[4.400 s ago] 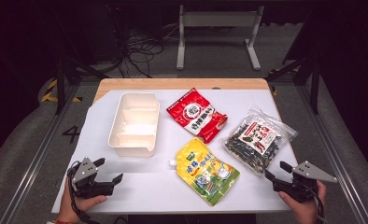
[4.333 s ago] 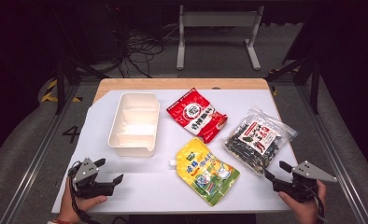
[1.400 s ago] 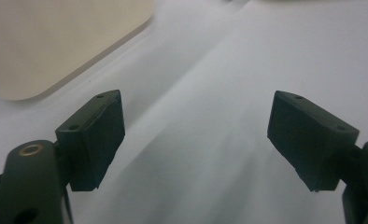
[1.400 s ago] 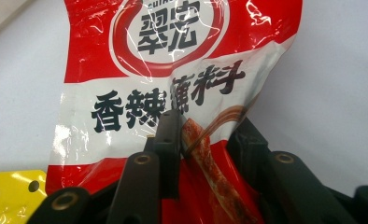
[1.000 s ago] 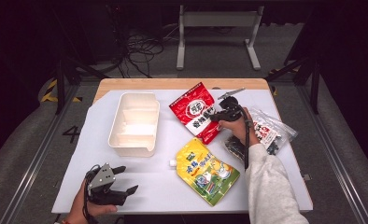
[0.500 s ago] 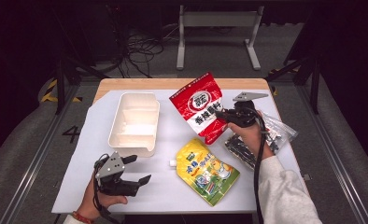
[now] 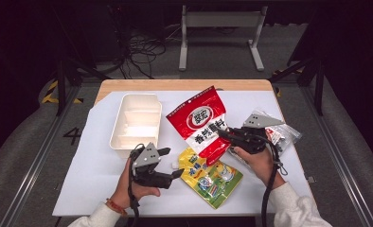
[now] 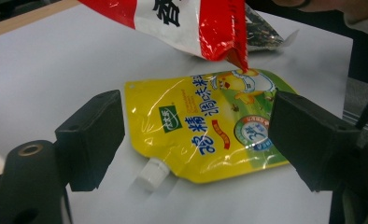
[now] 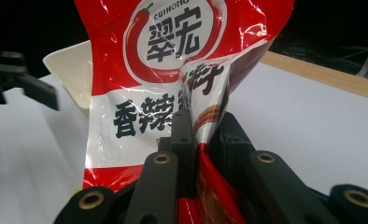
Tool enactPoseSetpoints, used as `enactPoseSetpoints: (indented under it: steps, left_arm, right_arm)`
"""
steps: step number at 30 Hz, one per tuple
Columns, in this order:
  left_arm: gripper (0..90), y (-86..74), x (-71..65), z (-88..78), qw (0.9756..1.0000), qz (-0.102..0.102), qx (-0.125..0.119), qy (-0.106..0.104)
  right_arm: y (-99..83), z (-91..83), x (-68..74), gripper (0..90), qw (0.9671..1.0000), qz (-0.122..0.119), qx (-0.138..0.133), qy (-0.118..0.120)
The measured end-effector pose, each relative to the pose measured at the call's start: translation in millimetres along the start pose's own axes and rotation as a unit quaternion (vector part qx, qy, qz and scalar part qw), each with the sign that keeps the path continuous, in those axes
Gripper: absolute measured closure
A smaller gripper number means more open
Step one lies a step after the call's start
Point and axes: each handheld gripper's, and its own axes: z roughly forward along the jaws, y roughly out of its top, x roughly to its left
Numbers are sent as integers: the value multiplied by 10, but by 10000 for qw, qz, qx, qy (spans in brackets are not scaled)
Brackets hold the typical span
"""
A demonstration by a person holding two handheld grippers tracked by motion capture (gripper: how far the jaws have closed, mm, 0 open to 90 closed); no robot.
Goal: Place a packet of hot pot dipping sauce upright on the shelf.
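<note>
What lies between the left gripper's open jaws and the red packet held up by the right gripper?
The yellow spouted pouch, flat on the table in the left gripper view.

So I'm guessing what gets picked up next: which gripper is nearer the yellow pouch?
Left. The left gripper hovers open beside the yellow pouch, at its spout end. The right gripper is up behind it, shut on the red bag.

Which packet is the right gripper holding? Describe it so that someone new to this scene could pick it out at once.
Start at the white divided tray on the table's left half and look just to its right. There a red and white pouch is held up off the table, pinched at its edge by the right gripper. The yellow spouted pouch and the dark clear packet lie flat.
</note>
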Motion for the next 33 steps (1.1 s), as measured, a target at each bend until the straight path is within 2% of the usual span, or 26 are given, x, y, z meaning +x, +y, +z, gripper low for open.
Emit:
enactPoseSetpoints:
  steps: [5,8,10,11,13,16,17,18,19,20,23,24,28,29,31,32,33]
  left_arm:
    - [200,54,10,159,9997,-121,-43,-206]
    - [217,77,53,259,9987,-359,-187,-300]
    - [296,87,73,278,9978,-482,-289,-348]
    - [329,87,82,274,9974,-494,-433,-280]
    - [401,78,109,278,9950,-677,-613,-413]
    - [506,74,104,284,9958,-584,-611,-357]
    - [575,66,104,263,9952,-503,-726,-428]
    - [595,66,104,263,9952,-503,-726,-428]
    - [691,67,106,252,9961,-410,-709,-328]
    - [775,51,147,207,9954,-406,-796,-350]
    - [855,57,170,173,9950,-369,-823,-425]
    - [889,71,165,155,9953,-276,-836,-408]
    - [897,111,160,103,9969,-21,-702,-342]
    - [898,115,165,91,9969,22,-701,-353]
    - [898,123,161,69,9972,87,-689,-284]
    - [898,124,164,57,9972,109,-687,-288]
    - [898,125,164,48,9973,137,-680,-248]
  right_arm:
    - [-99,-35,134,799,9999,-52,-117,41]
    - [-190,-48,229,799,9995,-43,-254,163]
    - [-235,-18,295,798,9994,-76,-281,202]
    - [-248,-7,313,798,9994,-69,-266,219]
    - [-295,35,352,797,9991,49,-297,285]
    - [-345,88,402,797,9985,173,-305,428]
    - [-354,108,428,797,9984,166,-312,451]
    - [-354,108,428,797,9984,166,-312,451]
    - [-357,137,467,796,9981,187,-304,493]
    - [-354,143,463,796,9978,187,-294,567]
    - [-354,147,474,790,9973,212,-319,622]
    - [-351,157,487,787,9977,147,-259,615]
    - [-367,187,515,778,9979,26,-132,628]
    - [-365,183,516,754,9980,8,-91,630]
    - [-357,162,504,635,9982,40,-38,604]
    - [-352,143,494,619,9983,86,11,579]
    - [-350,105,480,600,9985,35,34,550]
